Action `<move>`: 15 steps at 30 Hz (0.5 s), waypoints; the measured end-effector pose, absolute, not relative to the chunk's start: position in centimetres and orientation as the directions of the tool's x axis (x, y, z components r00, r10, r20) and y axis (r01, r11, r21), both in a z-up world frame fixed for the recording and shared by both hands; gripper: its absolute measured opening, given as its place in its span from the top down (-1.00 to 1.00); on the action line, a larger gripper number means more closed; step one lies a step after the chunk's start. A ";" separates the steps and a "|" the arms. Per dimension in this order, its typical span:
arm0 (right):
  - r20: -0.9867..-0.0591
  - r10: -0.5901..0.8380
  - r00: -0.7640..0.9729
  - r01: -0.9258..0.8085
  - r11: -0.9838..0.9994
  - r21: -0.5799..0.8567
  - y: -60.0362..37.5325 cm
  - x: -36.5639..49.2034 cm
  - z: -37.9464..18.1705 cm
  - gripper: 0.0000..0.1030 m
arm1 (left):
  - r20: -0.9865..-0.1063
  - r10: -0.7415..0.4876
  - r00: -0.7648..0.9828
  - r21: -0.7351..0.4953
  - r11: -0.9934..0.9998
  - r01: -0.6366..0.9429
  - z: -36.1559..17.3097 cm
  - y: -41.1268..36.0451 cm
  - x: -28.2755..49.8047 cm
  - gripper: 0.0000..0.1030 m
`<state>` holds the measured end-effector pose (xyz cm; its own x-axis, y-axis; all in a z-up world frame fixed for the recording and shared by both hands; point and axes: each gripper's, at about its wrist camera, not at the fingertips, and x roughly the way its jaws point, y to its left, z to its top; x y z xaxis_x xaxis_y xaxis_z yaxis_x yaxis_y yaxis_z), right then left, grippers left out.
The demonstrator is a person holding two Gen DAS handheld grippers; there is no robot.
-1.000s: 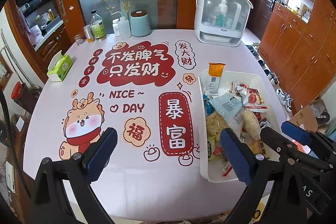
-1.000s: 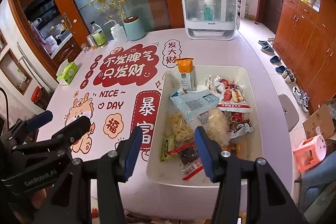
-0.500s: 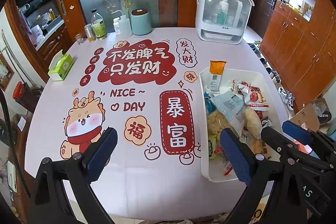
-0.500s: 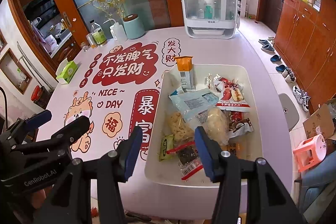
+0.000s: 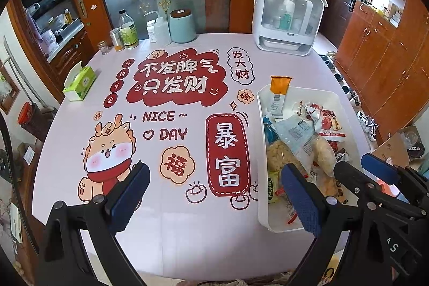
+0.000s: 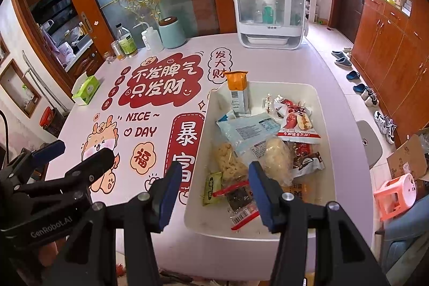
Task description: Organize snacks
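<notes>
A white tray [image 6: 328, 152] on the table's right side holds several snack packets: an orange-topped carton [image 6: 237, 95] standing at its far end, a pale blue packet [image 6: 252, 129], a red packet [image 6: 296, 122] and two clear bags of pale snacks [image 6: 276, 160]. The tray also shows in the left wrist view [image 5: 261, 192]. My right gripper [image 6: 214, 192] is open and empty above the tray's near left part. My left gripper [image 5: 214, 192] is open and empty above the table, left of the tray.
The table has a pink printed cover [image 5: 177, 82]. At its far edge stand bottles [image 5: 128, 30], a teal canister [image 5: 182, 26] and a white cabinet-like appliance [image 5: 288, 20]. A green tissue box [image 5: 80, 82] sits at the left. A pink stool [image 6: 396, 195] stands on the floor at right.
Both grippers have drawn back and up slightly, so the table and tray sit a little farther away. Both stay open and empty.
</notes>
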<state>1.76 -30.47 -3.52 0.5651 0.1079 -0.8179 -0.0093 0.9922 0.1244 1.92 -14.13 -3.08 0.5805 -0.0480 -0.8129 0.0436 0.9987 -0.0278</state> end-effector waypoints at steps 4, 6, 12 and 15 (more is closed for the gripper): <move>-0.819 0.109 0.563 -0.010 0.992 0.125 -30.5 1.8 -3.6 -0.02 | -0.816 -0.045 0.576 -0.027 0.999 0.040 -3.3 -13.5 1.5 -0.90; -0.820 0.109 0.562 -0.010 0.992 0.125 -30.5 1.9 -3.6 -0.02 | -0.818 -0.044 0.573 -0.027 0.999 0.038 -3.4 -13.3 1.3 -0.90; -0.821 0.109 0.561 -0.010 0.992 0.125 -30.4 1.9 -3.7 -0.02 | -0.824 -0.039 0.565 -0.022 0.999 0.036 -3.4 -13.1 1.3 -0.90; -0.821 0.109 0.560 -0.010 0.992 0.125 -30.4 1.9 -3.7 -0.02 | -0.828 -0.036 0.560 -0.020 0.999 0.035 -3.5 -12.7 0.9 -0.90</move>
